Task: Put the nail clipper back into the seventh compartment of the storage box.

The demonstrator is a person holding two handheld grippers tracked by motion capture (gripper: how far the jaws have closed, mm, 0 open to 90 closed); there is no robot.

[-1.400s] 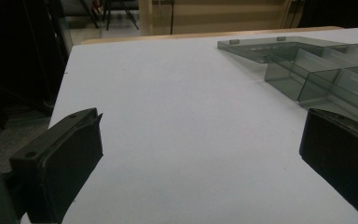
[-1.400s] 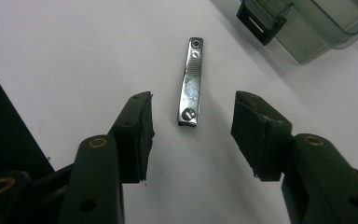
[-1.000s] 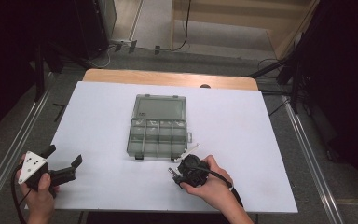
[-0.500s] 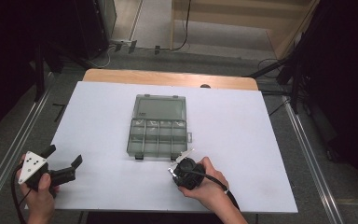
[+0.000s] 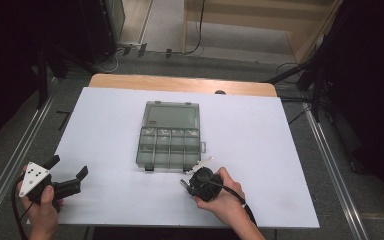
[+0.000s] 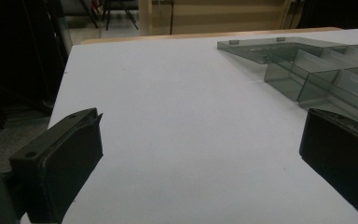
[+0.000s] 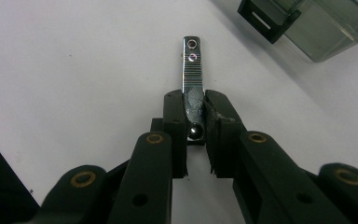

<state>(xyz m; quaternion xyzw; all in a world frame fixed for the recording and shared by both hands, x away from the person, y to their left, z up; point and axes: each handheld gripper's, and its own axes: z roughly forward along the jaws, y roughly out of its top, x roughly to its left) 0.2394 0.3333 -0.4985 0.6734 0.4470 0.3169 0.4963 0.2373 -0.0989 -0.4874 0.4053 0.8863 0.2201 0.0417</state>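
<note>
Since a second ago, the right gripper [image 7: 196,114] has slid toward the box and its jaws have just closed on a small chromed metal clip [image 7: 192,74]. At eight o'clock, the left gripper [image 5: 67,176] rests with jaws spread, holding nothing. At centre sits the smoky plastic organizer box [image 5: 170,134]; the clip lies just off its five-o'clock corner. No lettering is legible.

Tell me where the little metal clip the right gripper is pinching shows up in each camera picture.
High view: the metal clip pokes out ahead of the right gripper, just off the compartment box's near right corner.
Left gripper view: not in it.
Right gripper view: centre, the clip clamped between the jaws, pointing up the picture.
Shared landmark: the smoky compartment box, also in the left gripper view.
</note>
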